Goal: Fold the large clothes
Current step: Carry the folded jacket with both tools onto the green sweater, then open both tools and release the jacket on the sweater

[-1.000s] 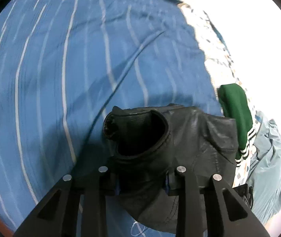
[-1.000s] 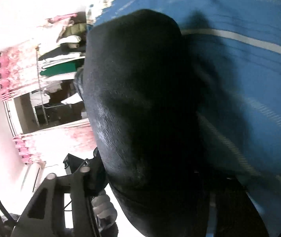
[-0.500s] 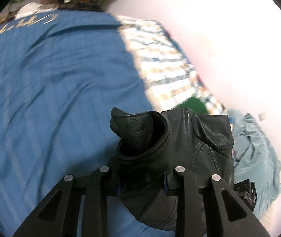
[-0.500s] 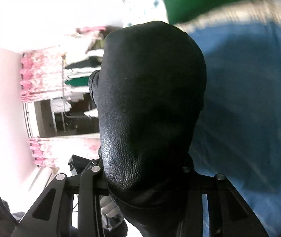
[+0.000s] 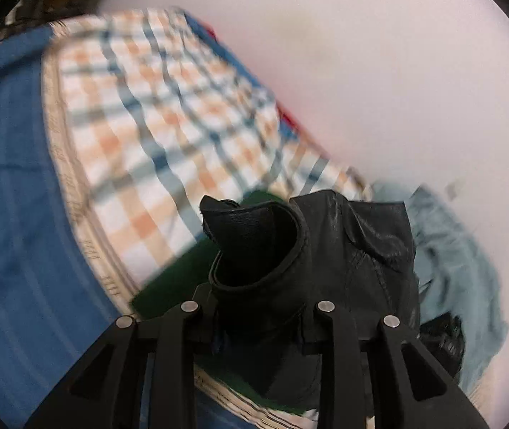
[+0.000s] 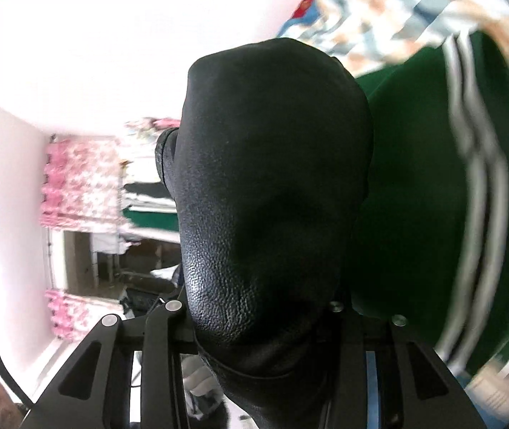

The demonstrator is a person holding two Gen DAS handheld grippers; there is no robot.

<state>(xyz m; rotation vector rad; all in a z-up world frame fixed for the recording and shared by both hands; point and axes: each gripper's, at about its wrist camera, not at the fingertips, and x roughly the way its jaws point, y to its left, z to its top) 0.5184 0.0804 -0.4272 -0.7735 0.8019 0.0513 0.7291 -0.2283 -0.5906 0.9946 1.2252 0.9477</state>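
A black leather jacket (image 5: 261, 250) hangs bunched between the fingers of my left gripper (image 5: 258, 325), which is shut on a thick fold of it; a flap and a seam of the jacket show to the right. In the right wrist view another rounded bulge of the same jacket (image 6: 272, 196) fills the middle of the picture. My right gripper (image 6: 254, 325) is shut on it, and the leather hides the fingertips. Both grippers hold the jacket above the bed, over a green garment.
Below lie a blue bedspread (image 5: 11, 196), a checked sheet (image 5: 154, 107), a green garment with white stripes (image 6: 433, 196) and a light blue garment (image 5: 461, 268) by the white wall (image 5: 397, 71). Shelves of clothes with pink floral curtains (image 6: 75, 186) stand across the room.
Both grippers have swung with the jacket off the blue bedspread toward the checked sheet and green garment by the wall, rising somewhat. The grips look unchanged.
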